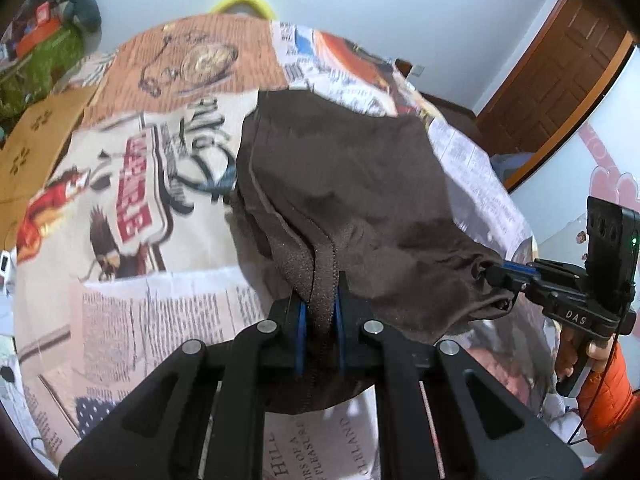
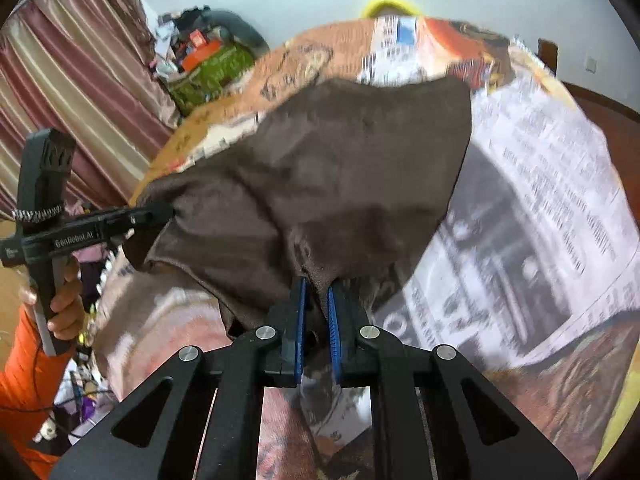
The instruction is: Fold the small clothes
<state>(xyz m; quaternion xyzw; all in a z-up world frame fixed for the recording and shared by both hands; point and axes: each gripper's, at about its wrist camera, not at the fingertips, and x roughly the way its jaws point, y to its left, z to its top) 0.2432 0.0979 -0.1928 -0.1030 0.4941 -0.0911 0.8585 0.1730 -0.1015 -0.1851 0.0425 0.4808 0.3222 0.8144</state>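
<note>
The left gripper (image 1: pixel 320 312) is pinching the thick hem of a brown garment (image 1: pixel 344 184). The right gripper (image 2: pixel 318 316) is clamping a corner of the same hem. The garment is sagging between them, its far end lying on a newsprint cloth (image 2: pixel 540 200). It is looking soft, light and limp; the hem corners seem the surest holds.

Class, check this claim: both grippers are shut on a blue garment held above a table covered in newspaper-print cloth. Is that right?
One detail is wrong: the garment is brown, not blue; only the gripper pads are blue. Both wrist views show it. The rest holds: the left gripper and right gripper are each shut on it, above the newspaper-print tablecloth.
</note>
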